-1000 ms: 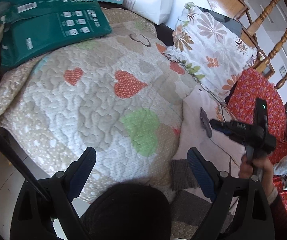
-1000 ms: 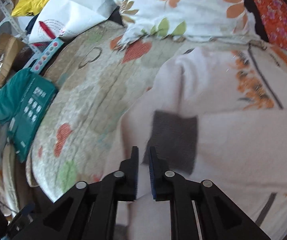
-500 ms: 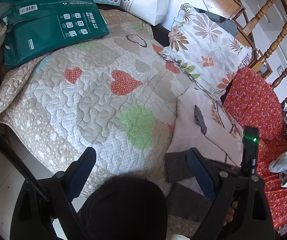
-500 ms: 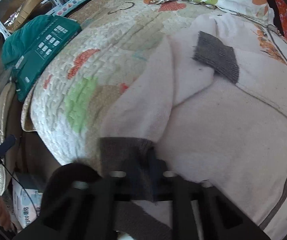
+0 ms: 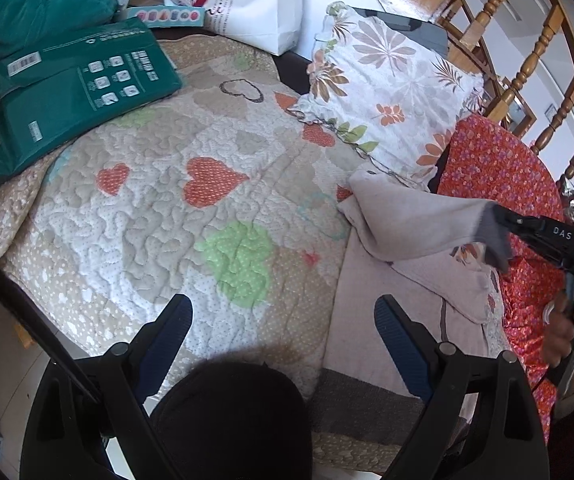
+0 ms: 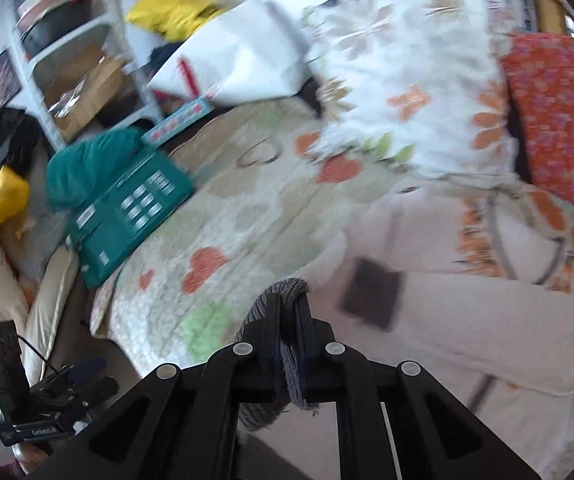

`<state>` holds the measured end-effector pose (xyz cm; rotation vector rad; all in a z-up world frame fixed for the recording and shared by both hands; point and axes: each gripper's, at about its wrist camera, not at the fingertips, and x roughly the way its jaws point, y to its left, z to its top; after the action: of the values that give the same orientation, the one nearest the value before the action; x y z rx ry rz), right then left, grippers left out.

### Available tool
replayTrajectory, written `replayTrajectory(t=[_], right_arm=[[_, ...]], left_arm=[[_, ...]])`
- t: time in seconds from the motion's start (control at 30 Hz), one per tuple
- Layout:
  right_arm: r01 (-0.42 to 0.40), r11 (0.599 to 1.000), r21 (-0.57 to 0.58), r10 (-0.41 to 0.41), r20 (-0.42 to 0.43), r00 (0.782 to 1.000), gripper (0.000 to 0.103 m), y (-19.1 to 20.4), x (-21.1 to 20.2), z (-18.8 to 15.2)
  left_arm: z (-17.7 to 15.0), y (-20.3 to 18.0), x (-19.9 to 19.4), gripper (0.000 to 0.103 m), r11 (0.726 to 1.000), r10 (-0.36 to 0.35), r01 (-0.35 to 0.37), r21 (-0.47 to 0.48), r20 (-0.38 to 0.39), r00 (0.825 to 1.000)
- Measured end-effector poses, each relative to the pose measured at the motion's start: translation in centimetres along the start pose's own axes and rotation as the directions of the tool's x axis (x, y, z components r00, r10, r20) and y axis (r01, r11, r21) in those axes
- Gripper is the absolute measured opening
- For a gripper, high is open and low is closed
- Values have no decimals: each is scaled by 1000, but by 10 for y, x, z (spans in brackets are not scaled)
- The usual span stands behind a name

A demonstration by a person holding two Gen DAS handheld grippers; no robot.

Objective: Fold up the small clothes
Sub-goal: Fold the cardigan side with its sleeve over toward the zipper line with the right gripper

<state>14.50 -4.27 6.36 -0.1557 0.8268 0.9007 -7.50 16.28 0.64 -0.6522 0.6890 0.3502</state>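
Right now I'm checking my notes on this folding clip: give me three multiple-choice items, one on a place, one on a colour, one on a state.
1. Where does the green packet lie?
A. on the quilt's far left corner
B. on the red cloth
C. on the floral pillow

2. What colour is the cuff in the right tool?
A. yellow
B. grey
C. green

3. How does the left tool stand?
A. shut on the sleeve
B. shut, empty
C. open, empty

Answers: 1 A, it overlaps the quilt there. 2 B, grey knit shows between the jaws. 3 C, its fingers stand wide apart over the quilt.
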Motion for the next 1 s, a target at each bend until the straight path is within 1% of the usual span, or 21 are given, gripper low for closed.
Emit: replayTrajectory(t=[0.07, 0.13, 0.17, 0.2, 0.23, 0.27, 0.3, 0.33, 0.37, 0.4, 0.43, 0.47, 0.5, 0.53, 0.57, 0.63, 0.73, 0.83, 0.93, 0.97, 1.0], right_arm=[[89, 995, 51, -89, 7, 996, 7, -46, -21, 5], [180, 977, 115, -179, -19, 984, 7, -96, -29, 7], [227, 964, 138, -224, -35, 974, 7, -117, -29, 7], [283, 945, 166, -277, -63, 959, 7, -145, -26, 4], [324, 927, 188, -312, -93, 946, 7, -168, -21, 0], [372, 904, 210, -353, -125, 927, 7, -189, -16, -4], [433, 874, 221, -406, -159, 900, 8, -210, -10, -8], [530, 820, 217, -491, -209, 846, 10, -235, -2, -16], [589, 778, 217, -544, -236, 805, 14, -251, 1, -22], [631, 741, 230, -580, -255, 774, 16, -266, 0, -28], [628, 728, 276, -575, -253, 778, 22, -280, -8, -35], [597, 733, 325, -550, -232, 802, 33, -288, -15, -41], [569, 736, 368, -530, -210, 822, 38, -294, -23, -46], [543, 734, 408, -515, -187, 836, 44, -300, -32, -51], [524, 731, 438, -505, -169, 846, 44, -304, -39, -56], [486, 740, 465, -477, -146, 867, 44, -310, -49, -63], [448, 762, 468, -437, -140, 888, 44, -304, -46, -69], [443, 778, 446, -415, -166, 895, 44, -301, -30, -77], [466, 777, 424, -417, -207, 885, 44, -304, -6, -83], [479, 776, 410, -424, -222, 878, 44, -303, 1, -84], [535, 760, 368, -470, -257, 844, 42, -299, 8, -84]], left_arm=[[0, -10, 7, 92, 1000, -11, 11, 18, -12, 1000], [0, -23, 16, 92, 999, -23, 24, 42, -24, 999], [-1, -28, 19, 92, 998, -26, 27, 50, -30, 999], [-1, -33, 23, 92, 998, -28, 31, 59, -39, 999], [-1, -39, 29, 92, 997, -31, 34, 66, -52, 998], [-2, -43, 33, 92, 997, -34, 39, 72, -65, 997], [-2, -48, 36, 92, 996, -38, 44, 77, -75, 996], [-3, -53, 39, 92, 995, -40, 47, 85, -84, 996], [-3, -56, 41, 92, 995, -38, 46, 92, -85, 996], [-4, -59, 42, 92, 994, -35, 43, 99, -84, 996], [-4, -61, 43, 92, 994, -29, 37, 107, -83, 996], [-5, -62, 46, 92, 993, -20, 30, 113, -85, 996], [-5, -63, 50, 92, 993, -11, 22, 116, -94, 996], [-5, -64, 53, 92, 993, -8, 19, 113, -103, 995], [-6, -63, 56, 92, 994, -8, 20, 108, -113, 994], [-7, -65, 62, 92, 995, -12, 25, 99, -127, 992], [-11, -73, 68, 92, 993, -20, 36, 110, -140, 990], [-16, -80, 71, 92, 990, -22, 43, 134, -156, 988], [-19, -84, 72, 92, 987, -8, 32, 155, -151, 989], [-18, -84, 72, 92, 987, -2, 25, 160, -147, 989], [-18, -83, 72, 92, 987, 3, 21, 161, -145, 989]])
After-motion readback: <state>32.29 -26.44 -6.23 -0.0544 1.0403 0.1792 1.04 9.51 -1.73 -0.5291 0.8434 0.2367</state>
